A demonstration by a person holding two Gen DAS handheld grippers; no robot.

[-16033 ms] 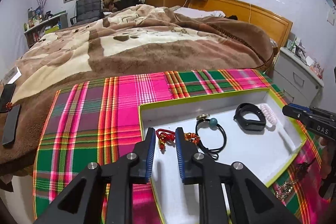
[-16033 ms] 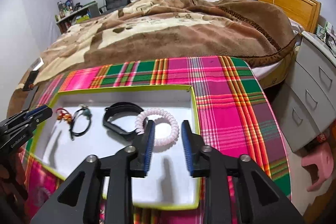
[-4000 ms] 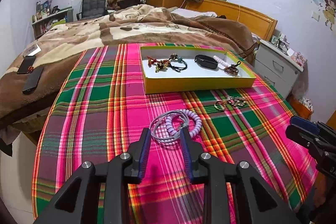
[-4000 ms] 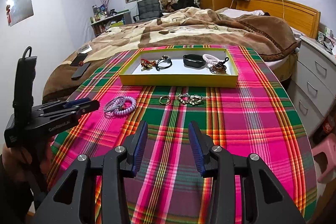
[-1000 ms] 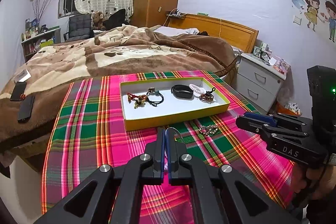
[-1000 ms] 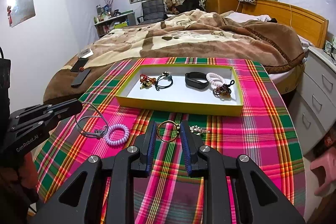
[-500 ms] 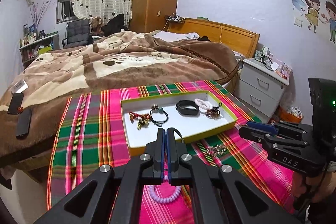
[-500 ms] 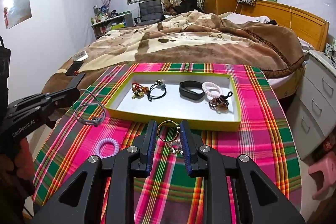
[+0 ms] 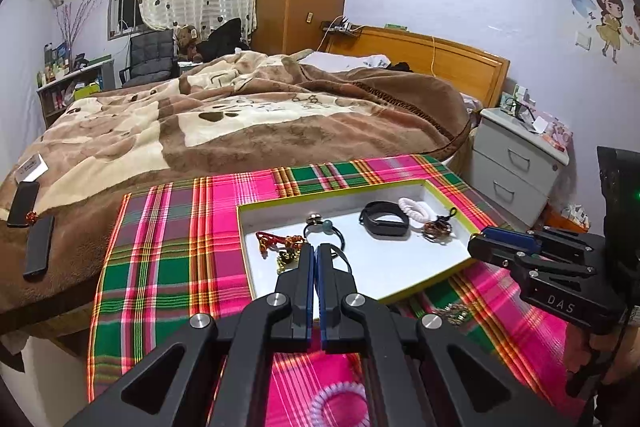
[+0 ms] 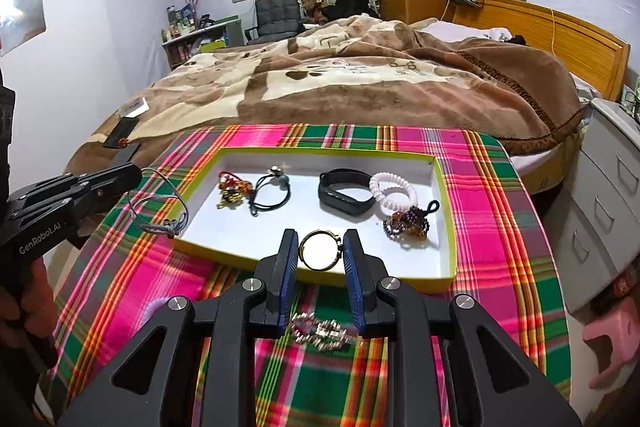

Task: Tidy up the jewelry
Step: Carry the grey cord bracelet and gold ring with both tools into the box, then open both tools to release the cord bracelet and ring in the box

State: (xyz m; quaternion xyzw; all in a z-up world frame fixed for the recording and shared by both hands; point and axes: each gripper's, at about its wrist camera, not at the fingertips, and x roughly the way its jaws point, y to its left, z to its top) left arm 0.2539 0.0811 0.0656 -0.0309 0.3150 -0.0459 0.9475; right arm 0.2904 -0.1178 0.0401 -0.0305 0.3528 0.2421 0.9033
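Both claws have carried their pieces forward from the plaid table to the yellow-rimmed tray. From the left wrist, our left claw is pinched fully closed on a thin grey cord loop, barely visible here, over the tray's near left corner. From the right wrist, our right claw clamps a gold ring across its width above the tray's front edge; the cord loop dangles limp. We judge the ring stiff, light and slippery.

Your two wrist cams ride behind fingers, angled down, close over tray; both share tray, bed beyond.
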